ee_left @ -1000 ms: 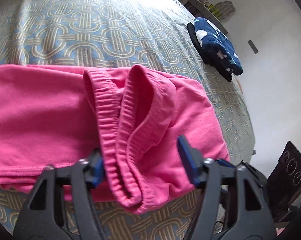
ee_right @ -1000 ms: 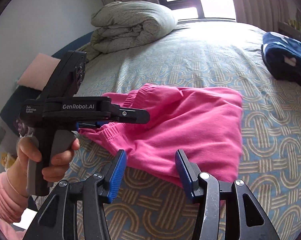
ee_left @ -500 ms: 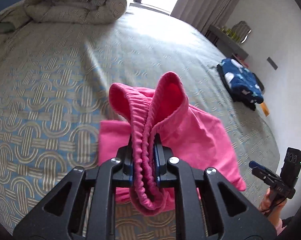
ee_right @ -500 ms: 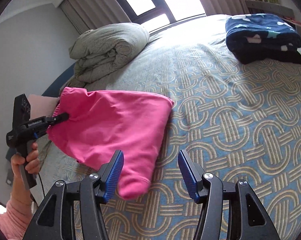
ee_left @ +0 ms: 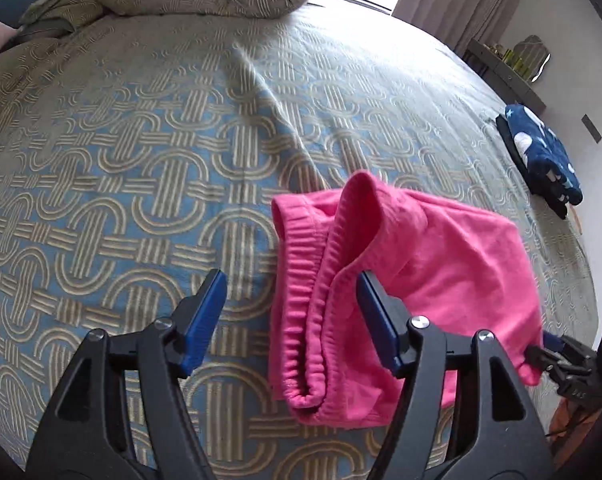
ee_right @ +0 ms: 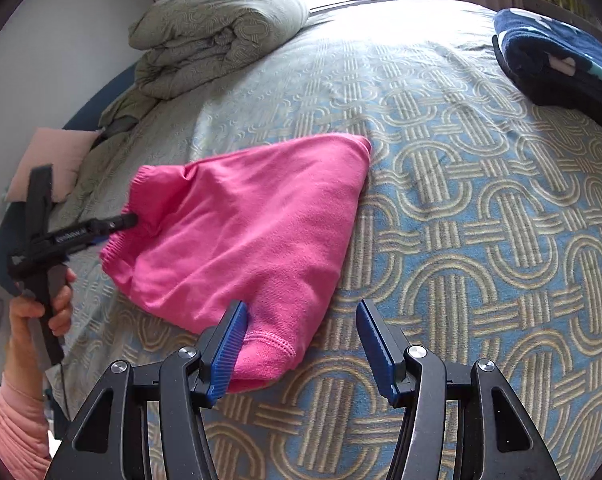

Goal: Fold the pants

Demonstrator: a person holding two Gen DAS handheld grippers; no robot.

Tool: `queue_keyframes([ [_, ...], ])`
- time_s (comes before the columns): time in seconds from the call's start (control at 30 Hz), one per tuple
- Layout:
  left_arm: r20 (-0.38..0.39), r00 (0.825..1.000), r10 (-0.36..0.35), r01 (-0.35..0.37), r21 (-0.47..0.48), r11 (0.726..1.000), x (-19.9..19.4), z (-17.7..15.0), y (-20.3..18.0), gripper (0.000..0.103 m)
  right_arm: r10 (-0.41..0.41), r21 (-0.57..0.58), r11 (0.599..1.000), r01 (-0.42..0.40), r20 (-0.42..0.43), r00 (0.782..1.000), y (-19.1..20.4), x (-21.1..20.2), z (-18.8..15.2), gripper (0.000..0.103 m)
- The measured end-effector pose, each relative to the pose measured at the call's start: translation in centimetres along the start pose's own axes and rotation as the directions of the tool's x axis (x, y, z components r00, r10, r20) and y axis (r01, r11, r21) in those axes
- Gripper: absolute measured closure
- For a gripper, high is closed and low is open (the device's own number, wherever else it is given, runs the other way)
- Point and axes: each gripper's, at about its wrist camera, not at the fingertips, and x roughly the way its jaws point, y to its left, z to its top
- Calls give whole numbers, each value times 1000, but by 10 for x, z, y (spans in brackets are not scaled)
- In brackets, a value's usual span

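Folded pink pants point(ee_left: 441, 264) lie on the patterned bed cover point(ee_left: 141, 160). The ribbed waistband point(ee_left: 305, 320) lies bunched between the jaws of my left gripper point(ee_left: 291, 280), nearer the right pad. Those jaws are opening and the pads do not press on the cloth. In the right wrist view the pants point(ee_right: 241, 232) spread leftward to the left gripper point(ee_right: 131, 220), whose tip touches the waistband end. My right gripper point(ee_right: 301, 308) stands open over the near corner of the pants, and its left pad point(ee_right: 229, 344) rests against the hem.
A rolled grey duvet point(ee_right: 213, 32) sits at the head of the bed. A folded navy blanket point(ee_right: 561, 60) lies at the far right edge. A pink pillow point(ee_right: 53, 160) is at the left. A hand point(ee_right: 41, 308) in a pink sleeve point(ee_right: 17, 432) holds the left gripper.
The left gripper, shut on the lifted waistband half a second ago, has opened and the waistband has slumped onto the bed. The right gripper has come down closer to the pants' near corner.
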Motion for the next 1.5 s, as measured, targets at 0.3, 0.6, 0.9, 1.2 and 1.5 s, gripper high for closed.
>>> queue_keyframes([
  [0.3, 7, 1000, -25, 23, 223, 975, 21, 29, -53, 36, -26, 26, 999, 26, -28, 999, -8, 10, -8, 43],
  [0.6, -25, 999, -41, 37, -131, 991, 35, 52, 29, 84, -13, 40, 999, 14, -18, 1000, -10, 10, -9, 42],
  [0.9, 4, 996, -92, 92, -147, 985, 15, 38, 37, 40, 2, 33, 999, -2, -28, 1000, -9, 9, -8, 39],
  [1.2, -233, 971, -61, 73, 42, 996, 45, 0, 21, 20, 146, 135, 980, -145, 2, 989, -26, -3, 10, 39],
  [1.5, -211, 973, -90, 96, 15, 995, 56, 1, 16, 17, 194, 155, 970, -188, -28, 981, -24, 12, 33, 39],
])
